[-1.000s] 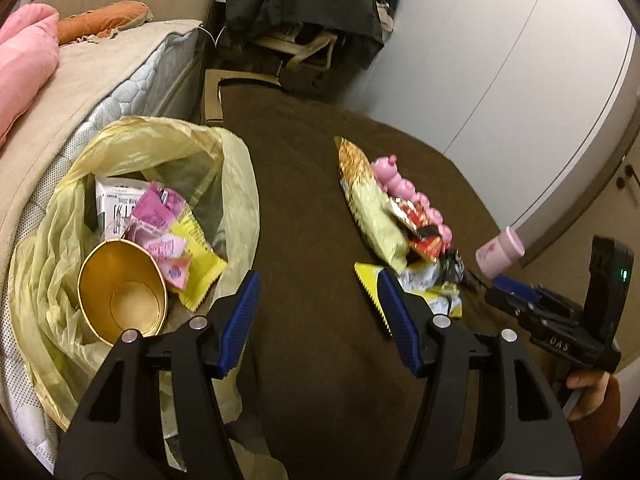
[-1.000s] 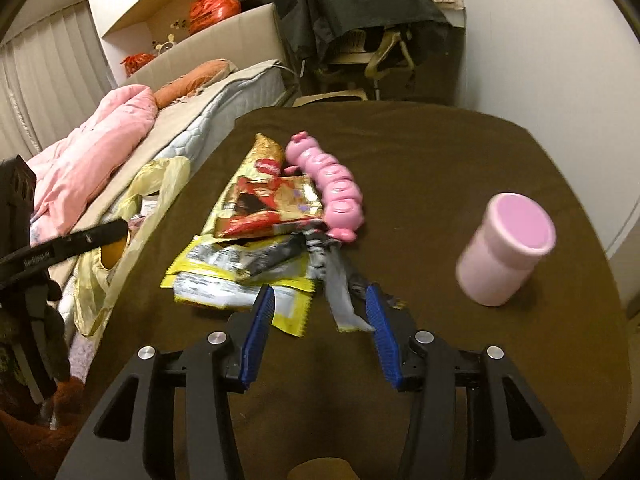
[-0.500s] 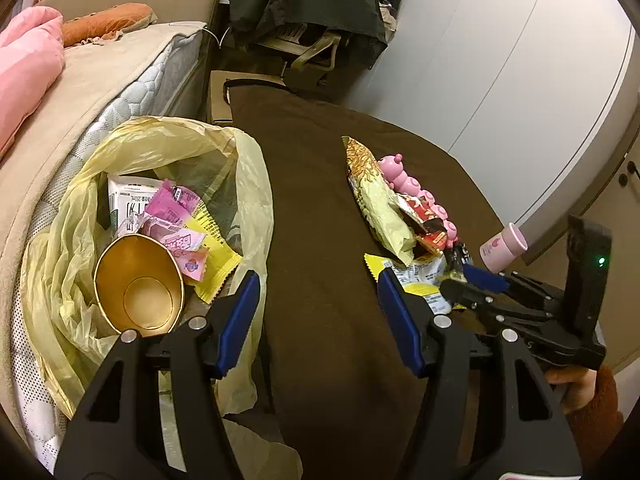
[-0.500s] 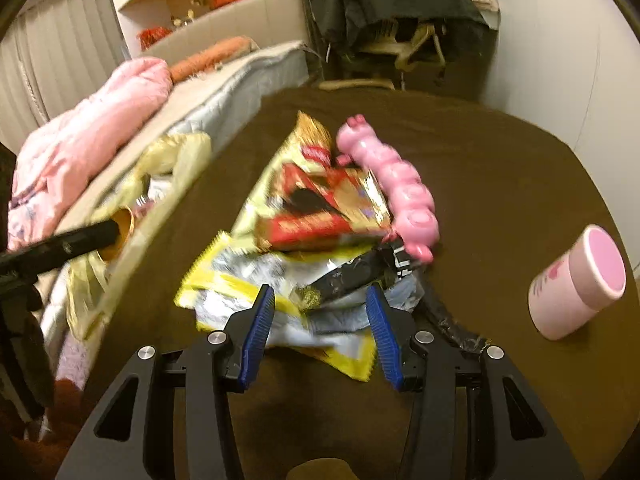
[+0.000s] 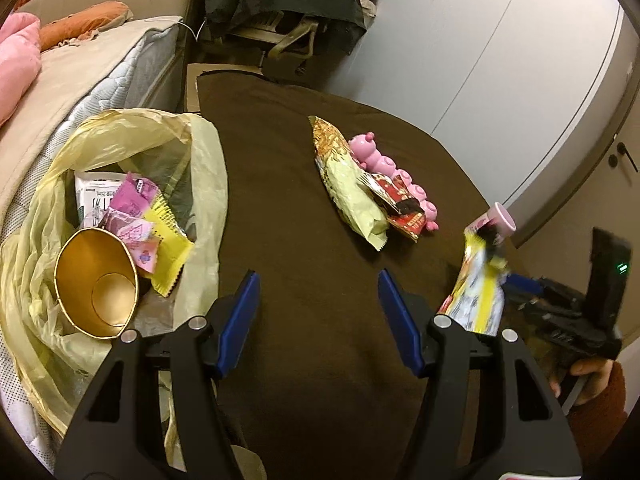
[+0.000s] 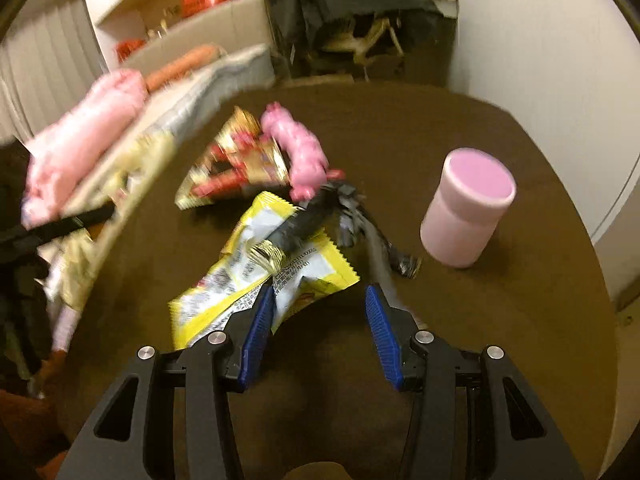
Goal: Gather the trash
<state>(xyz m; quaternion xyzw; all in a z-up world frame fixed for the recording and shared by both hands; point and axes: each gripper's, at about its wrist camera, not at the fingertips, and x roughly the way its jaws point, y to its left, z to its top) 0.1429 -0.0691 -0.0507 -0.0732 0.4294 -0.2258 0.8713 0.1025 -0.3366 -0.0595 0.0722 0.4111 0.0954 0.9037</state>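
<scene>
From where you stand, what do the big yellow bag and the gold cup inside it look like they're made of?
Yellow bag: thin translucent plastic film, judging by its crumpled folds and the shapes showing through. Gold cup: probably foil-lined paper; its inside shines metallic and its rim looks slightly dented.

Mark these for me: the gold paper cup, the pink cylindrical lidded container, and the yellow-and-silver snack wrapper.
Gold paper cup (image 5: 96,284): left wrist view, on its inner wall.
Pink cylindrical lidded container (image 6: 466,216): right wrist view, on its side wall.
Yellow-and-silver snack wrapper (image 6: 260,272): right wrist view, on its printed middle.

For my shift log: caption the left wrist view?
Open left tongs over brown table, between yellow trash bag and leftover wrappers.
</scene>
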